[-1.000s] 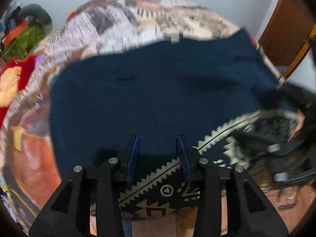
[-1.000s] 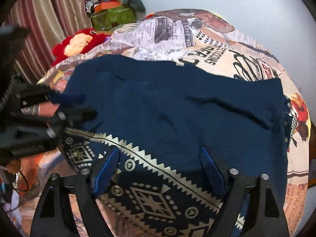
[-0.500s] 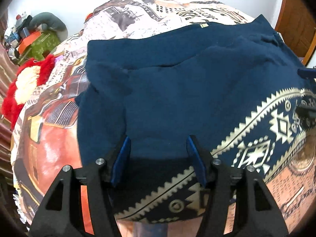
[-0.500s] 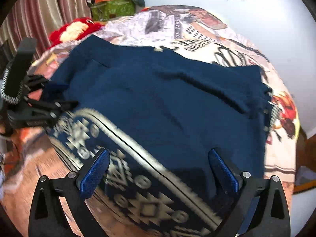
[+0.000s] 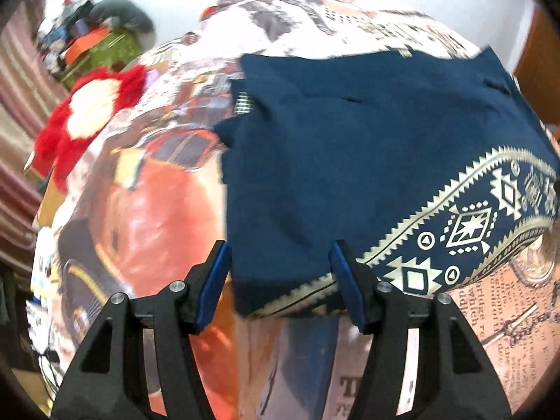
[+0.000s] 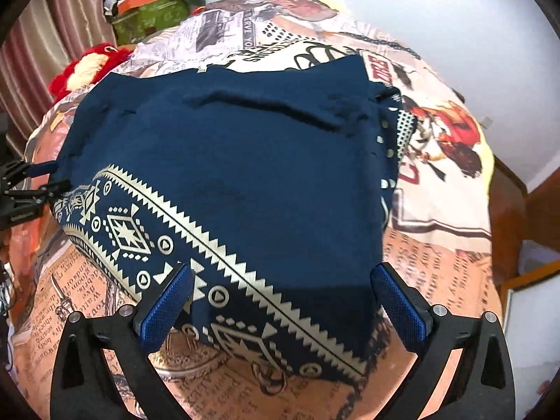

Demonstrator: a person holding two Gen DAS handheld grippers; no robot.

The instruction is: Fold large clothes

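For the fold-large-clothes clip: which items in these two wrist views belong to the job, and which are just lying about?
Part of the job:
- navy blue garment with cream geometric border, lying folded on the bed
- left tongs, open
- right tongs, open

Lying about:
- newspaper-print bedspread
- red and cream plush toy
- green patterned box
- striped curtain

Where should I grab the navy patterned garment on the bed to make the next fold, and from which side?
Probably the two near corners of the navy garment, along the cream zigzag border, coming in low from the near edge. That hem lies doubled and slightly raised off the printed bedspread, so fingers can slip under. The left gripper and right gripper both stand open there.
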